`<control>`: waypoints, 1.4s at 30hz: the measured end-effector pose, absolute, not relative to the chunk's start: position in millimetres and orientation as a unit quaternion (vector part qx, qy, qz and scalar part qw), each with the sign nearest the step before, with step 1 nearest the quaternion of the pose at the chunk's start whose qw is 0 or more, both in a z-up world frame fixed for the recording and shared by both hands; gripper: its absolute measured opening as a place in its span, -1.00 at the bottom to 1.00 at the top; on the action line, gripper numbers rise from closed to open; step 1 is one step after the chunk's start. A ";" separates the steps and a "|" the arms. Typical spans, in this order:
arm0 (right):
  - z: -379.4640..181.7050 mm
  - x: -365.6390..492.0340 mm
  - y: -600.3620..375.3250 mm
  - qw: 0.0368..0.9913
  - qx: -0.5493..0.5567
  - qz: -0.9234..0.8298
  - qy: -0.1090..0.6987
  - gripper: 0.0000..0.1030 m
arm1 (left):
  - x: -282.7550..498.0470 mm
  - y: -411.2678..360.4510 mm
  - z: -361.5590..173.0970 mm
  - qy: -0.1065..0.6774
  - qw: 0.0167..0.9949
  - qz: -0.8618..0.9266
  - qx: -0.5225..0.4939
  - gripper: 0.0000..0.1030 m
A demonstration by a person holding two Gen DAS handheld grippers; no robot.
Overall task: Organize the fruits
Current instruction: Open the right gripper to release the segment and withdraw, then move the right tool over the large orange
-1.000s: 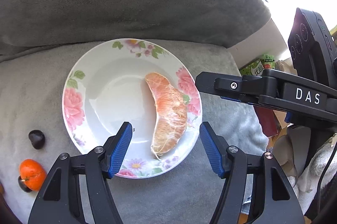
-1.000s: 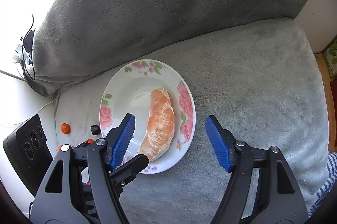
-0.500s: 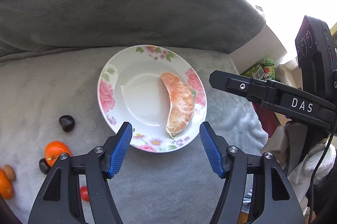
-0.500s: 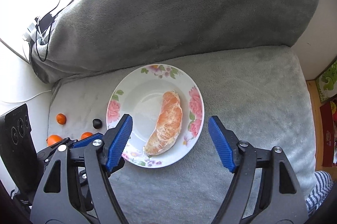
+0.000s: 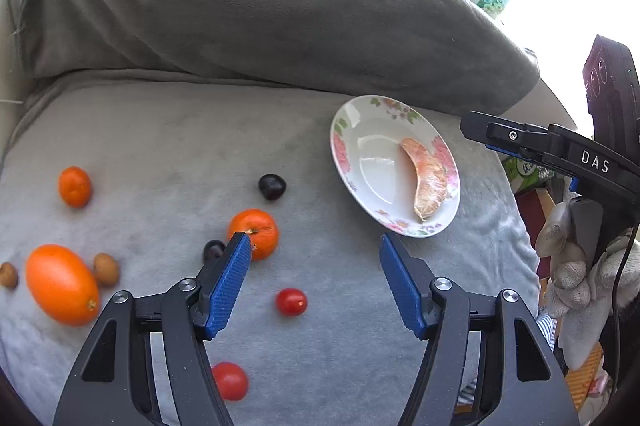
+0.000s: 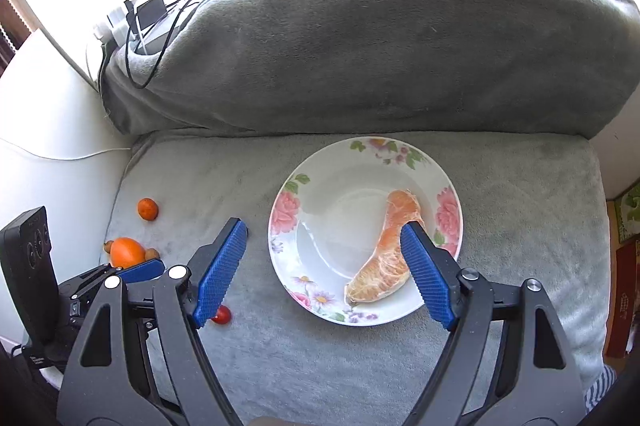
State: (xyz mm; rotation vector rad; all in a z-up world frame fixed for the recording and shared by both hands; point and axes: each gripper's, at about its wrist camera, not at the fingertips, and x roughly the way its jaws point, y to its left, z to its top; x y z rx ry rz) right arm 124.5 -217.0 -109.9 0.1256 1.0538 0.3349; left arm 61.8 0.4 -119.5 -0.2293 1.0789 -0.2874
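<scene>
A floral plate holds a peeled pomelo segment on a grey cushion. Left of it lie loose fruits: a mandarin, a small mandarin, a large orange fruit, a dark cherry, a second dark one and two cherry tomatoes. My left gripper is open and empty above the cushion between mandarin and plate. My right gripper is open and empty over the plate's front.
A thick grey back cushion rises behind the seat. Two small brown fruits lie by the large orange one. Cables hang at the back left. The seat's right edge drops off.
Both grippers have pulled back and up from the plate. The left view has swung left, so many loose fruits now show. Both stay open and empty.
</scene>
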 end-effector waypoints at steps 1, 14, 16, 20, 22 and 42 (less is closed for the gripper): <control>-109.3 125.4 -208.5 0.847 0.051 0.163 0.503 0.59 | 58.8 7.4 -118.9 0.509 0.844 -0.128 -0.111 0.29; -118.6 127.4 -105.2 0.817 -0.007 0.263 0.513 0.59 | 20.2 90.5 -122.9 0.495 0.852 -0.021 -0.166 0.29; -123.2 128.1 -91.3 0.810 -0.014 0.277 0.517 0.59 | 15.1 103.2 -126.1 0.493 0.851 -0.007 -0.180 0.29; -130.8 129.9 -63.3 0.790 -0.024 0.311 0.527 0.59 | 5.0 121.8 -131.5 0.489 0.848 0.018 -0.202 0.29; -133.7 130.4 -48.8 0.780 -0.032 0.329 0.531 0.59 | 1.2 129.1 -135.5 0.490 0.845 0.027 -0.211 0.29; -185.7 129.2 68.6 0.668 -0.050 0.436 0.601 0.36 | -9.5 176.7 -187.0 0.485 0.818 0.038 -0.307 0.29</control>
